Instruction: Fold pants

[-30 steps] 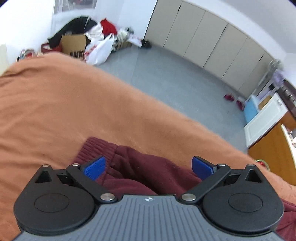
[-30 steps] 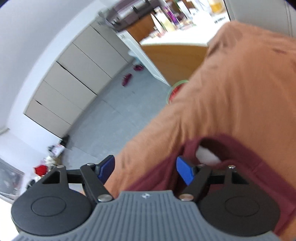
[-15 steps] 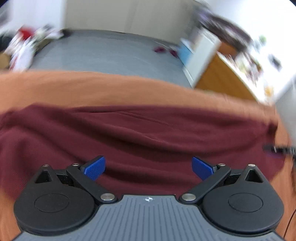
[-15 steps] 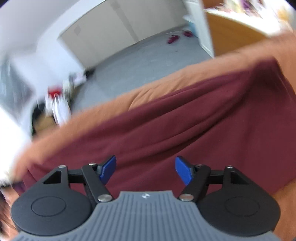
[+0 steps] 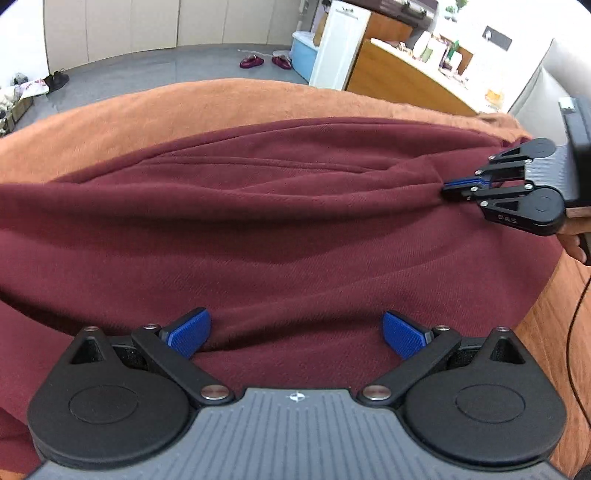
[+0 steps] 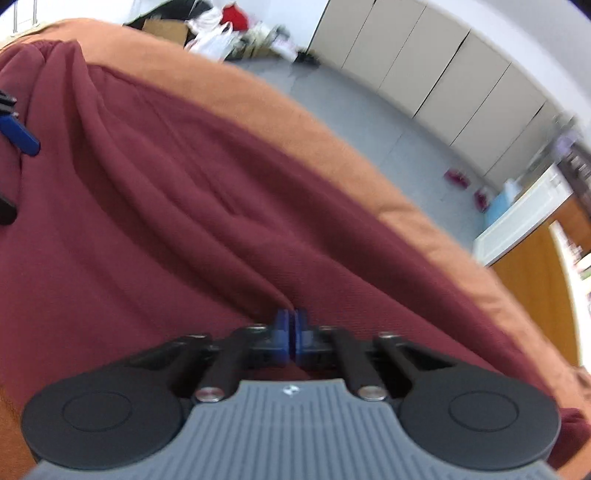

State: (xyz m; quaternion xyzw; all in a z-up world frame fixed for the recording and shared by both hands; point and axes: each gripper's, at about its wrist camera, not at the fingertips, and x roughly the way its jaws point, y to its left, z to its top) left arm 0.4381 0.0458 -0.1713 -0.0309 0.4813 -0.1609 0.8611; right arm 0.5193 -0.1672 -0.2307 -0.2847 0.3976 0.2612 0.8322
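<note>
Dark red pants (image 5: 280,221) lie spread across an orange blanket (image 5: 207,103); in the right wrist view the pants (image 6: 177,229) fill the middle. My left gripper (image 5: 295,328) hovers open low over the near part of the cloth, blue pads wide apart, fabric under them but not pinched. My right gripper (image 6: 290,325) is shut on a ridge of the pants' fabric, which bunches toward its pads. In the left wrist view the right gripper (image 5: 448,186) pinches the pants at their right end. One blue finger of the left gripper (image 6: 20,138) shows at the left edge.
The orange blanket (image 6: 332,125) covers a bed whose far edge drops to grey floor (image 5: 155,62). Beyond stand beige cupboards (image 6: 424,62), red slippers (image 5: 262,61), a blue bin (image 5: 304,55), a wooden counter (image 5: 399,81) and a clutter pile (image 6: 221,26). A black cable (image 5: 576,325) hangs at right.
Both grippers swung round from the blanket's ends and dropped over the pants. The right gripper went from open to shut on the fabric. The left stayed open.
</note>
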